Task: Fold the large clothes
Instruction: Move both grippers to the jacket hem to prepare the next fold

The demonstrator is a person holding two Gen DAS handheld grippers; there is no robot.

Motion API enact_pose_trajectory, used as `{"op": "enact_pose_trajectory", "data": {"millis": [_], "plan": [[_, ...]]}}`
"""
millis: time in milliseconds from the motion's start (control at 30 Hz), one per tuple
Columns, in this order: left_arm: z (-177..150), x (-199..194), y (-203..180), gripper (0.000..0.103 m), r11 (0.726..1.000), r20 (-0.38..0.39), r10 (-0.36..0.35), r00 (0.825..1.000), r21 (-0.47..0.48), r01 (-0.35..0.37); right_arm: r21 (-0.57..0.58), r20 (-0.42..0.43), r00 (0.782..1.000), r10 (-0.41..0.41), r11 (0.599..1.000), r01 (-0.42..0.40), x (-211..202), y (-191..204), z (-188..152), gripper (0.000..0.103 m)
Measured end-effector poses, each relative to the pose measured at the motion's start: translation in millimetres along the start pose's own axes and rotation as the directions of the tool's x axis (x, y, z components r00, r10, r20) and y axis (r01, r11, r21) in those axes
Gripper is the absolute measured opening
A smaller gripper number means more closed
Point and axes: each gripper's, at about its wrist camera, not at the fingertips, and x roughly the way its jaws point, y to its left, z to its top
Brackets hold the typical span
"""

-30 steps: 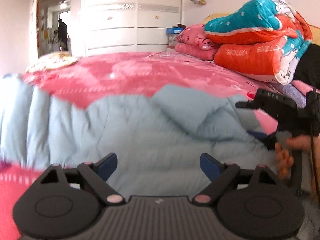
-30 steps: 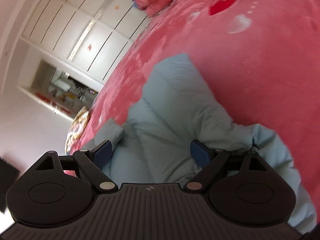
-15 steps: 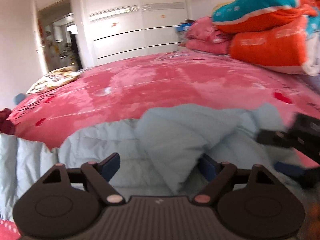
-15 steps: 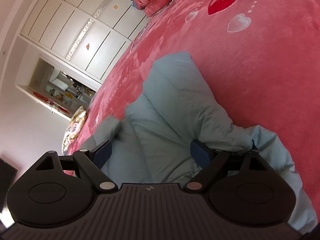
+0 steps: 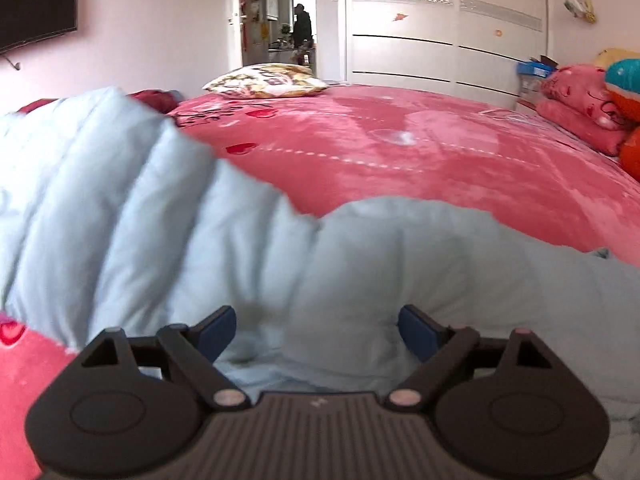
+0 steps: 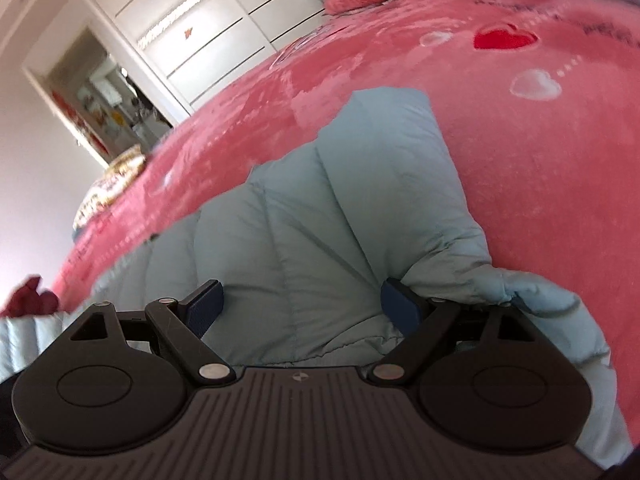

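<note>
A pale blue quilted puffer jacket [image 5: 168,232] lies spread on a pink bed [image 5: 420,148]. My left gripper [image 5: 316,330] is open, with the jacket's bunched fabric between and just ahead of its blue pads. In the right wrist view the same jacket [image 6: 328,224] lies with a sleeve folded across the body, reaching out toward the bed's middle. My right gripper [image 6: 302,306] is open, low over the jacket near its rumpled edge. Neither gripper holds fabric.
A patterned pillow [image 5: 266,79] lies at the far side of the bed. Folded pink and orange quilts [image 5: 588,108] are stacked at the right. White wardrobe doors [image 5: 432,36] and an open doorway [image 5: 280,20] stand behind. A dark red cloth [image 6: 28,296] lies at the left.
The left wrist view has swung left, away from the quilt stack toward the doorway and pillow; the right gripper has left it. The right gripper tilted and moved in over the jacket.
</note>
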Motion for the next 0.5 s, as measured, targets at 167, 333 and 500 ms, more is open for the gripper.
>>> {"op": "enact_pose_trajectory", "data": {"millis": [167,333,500], "plan": [[-1,-28,1,0.086,1.0,0.084,-0.016,0.996,0.018,0.014,-0.012,0.001,1.0,-0.009,1.0,0.009,1,-3,0,0.103],[-1,-36,-25,0.086,0.986,0.124,-0.159,0.979,0.078,0.15,-0.044,0.002,1.0,-0.024,0.999,0.024,1,0,-5,0.103],[-10,-9,-47,0.086,0.959,0.021,-0.255,0.967,0.137,0.25,-0.093,0.004,0.999,-0.042,0.995,0.042,0,2,-6,0.103]]}}
